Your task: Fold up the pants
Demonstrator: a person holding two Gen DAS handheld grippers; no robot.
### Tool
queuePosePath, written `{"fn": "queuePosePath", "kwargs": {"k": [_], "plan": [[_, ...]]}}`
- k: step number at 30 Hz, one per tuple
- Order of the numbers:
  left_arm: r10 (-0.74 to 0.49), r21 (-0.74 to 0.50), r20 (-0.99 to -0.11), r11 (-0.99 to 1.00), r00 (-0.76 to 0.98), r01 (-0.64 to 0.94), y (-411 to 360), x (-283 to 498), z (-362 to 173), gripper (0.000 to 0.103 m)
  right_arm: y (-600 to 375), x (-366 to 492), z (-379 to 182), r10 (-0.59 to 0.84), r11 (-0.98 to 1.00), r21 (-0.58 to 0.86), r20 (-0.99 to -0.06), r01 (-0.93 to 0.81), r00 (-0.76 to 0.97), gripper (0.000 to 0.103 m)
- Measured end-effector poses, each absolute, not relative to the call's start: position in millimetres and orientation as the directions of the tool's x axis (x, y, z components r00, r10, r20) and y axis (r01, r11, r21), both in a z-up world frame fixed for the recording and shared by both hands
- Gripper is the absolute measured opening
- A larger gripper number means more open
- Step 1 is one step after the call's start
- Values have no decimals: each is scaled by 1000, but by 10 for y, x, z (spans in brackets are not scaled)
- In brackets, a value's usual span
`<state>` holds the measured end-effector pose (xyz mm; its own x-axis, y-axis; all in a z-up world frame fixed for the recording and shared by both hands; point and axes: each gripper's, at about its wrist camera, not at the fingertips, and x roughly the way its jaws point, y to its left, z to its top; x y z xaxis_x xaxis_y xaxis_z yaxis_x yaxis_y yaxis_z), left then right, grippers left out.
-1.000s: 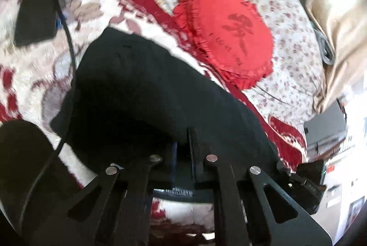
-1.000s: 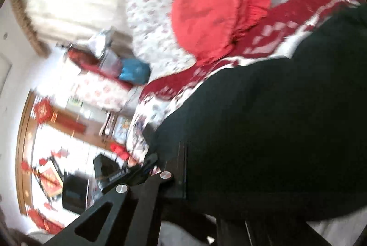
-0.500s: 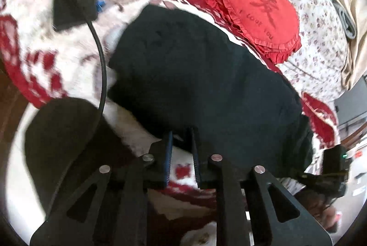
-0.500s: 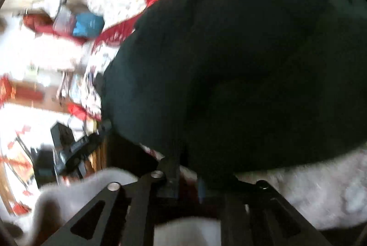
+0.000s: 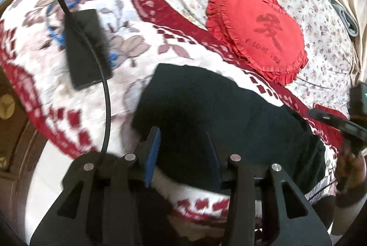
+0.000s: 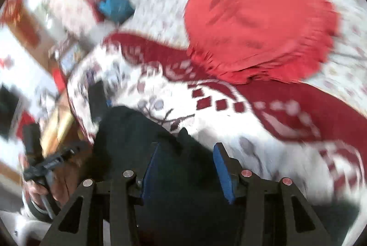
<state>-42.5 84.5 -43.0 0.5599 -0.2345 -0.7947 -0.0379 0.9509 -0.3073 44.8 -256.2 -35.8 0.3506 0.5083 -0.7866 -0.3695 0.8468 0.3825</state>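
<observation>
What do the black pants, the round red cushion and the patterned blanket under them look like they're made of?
Black pants: soft matte fabric, likely cotton knit; no sheen, limp folds. Red cushion: thin woven cloth, probably cotton or polyester; gathered ruffle edge, printed lettering. Blanket: looks like plush fleece; fuzzy surface with soft-edged red and floral pattern, though blur leaves it uncertain.

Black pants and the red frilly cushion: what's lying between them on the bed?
Only blanket: its white field and dark red border band separate the black pants from the red frilly cushion. The left wrist view shows it clearly; no object lies there.
</observation>
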Motion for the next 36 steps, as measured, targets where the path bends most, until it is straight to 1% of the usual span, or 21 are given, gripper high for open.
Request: {"fn": "queuePosePath", "kwargs": {"k": [2,3,4,5,6,8,11,12,14,15,17,18,19,23,27,29,30,32,34,35,36], "plan": [[-240,-311,-799,950,551,-37,784,-321,-504,39,-2412,601,-565,518,827,388,-806,-407,285,46],[-245,-313,-808,949,536,-38,762,-270,-563,39,-2359,652,-649,519,820,386,-813,-423,264,43],[-247,-313,-818,949,519,-41,741,-232,-620,39,-2321,678,-724,514,818,382,-820,-429,251,20],[-246,-312,-825,949,508,-46,728,-215,-656,39,-2313,620,-761,514,814,380,-824,-440,239,9],[-246,-310,-831,949,498,-48,727,-193,-696,39,-2304,593,-769,499,815,356,-832,-458,242,7],[-247,-306,-832,951,496,-41,722,-185,-695,39,-2341,490,-614,478,811,299,-834,-503,276,7],[-248,-309,-829,950,501,-41,768,-176,-657,39,-2529,550,-362,463,838,260,-804,-480,373,7],[-251,-313,-828,949,502,-43,776,-179,-653,39,-2593,593,-337,462,848,265,-794,-459,395,3],[-248,-316,-828,947,503,-52,783,-187,-685,39,-2642,671,-439,377,892,192,-814,-408,441,1],[-246,-316,-828,947,505,-55,780,-191,-707,39,-2669,733,-596,299,924,133,-836,-359,460,1],[-235,-306,-834,950,499,-64,760,-197,-762,39,-2780,809,-796,358,921,245,-839,-303,409,1],[-223,-292,-838,955,498,-62,742,-202,-752,39,-2843,804,-834,405,909,316,-825,-273,393,1],[-211,-273,-841,961,498,-53,725,-210,-716,39,-2889,752,-789,430,900,349,-806,-262,406,1],[-183,-239,-828,970,529,-39,763,-236,-563,39,-2934,445,-427,397,913,282,-784,-296,477,3],[-172,-230,-815,972,553,-37,760,-198,-501,42,-2953,50,-233,435,895,301,-751,-330,497,6],[-190,-240,-819,971,542,-21,688,-152,-534,42,-2897,-90,-311,474,875,338,-745,-347,469,7],[-193,-237,-821,971,538,-14,645,-131,-552,42,-2862,-142,-424,468,877,336,-762,-345,448,7],[-196,-225,-827,974,528,9,537,-83,-602,42,-2857,-167,-631,405,906,283,-798,-315,447,7],[-174,-191,-846,981,504,20,432,-33,-682,43,-2994,-102,-881,288,954,208,-832,-215,474,7],[-156,-166,-851,986,502,24,383,-18,-704,44,-3090,-78,-924,303,952,238,-820,-191,486,3],[-139,-144,-853,989,502,30,341,-14,-693,45,-3246,-70,-919,368,928,340,-792,-150,487,3]]}}
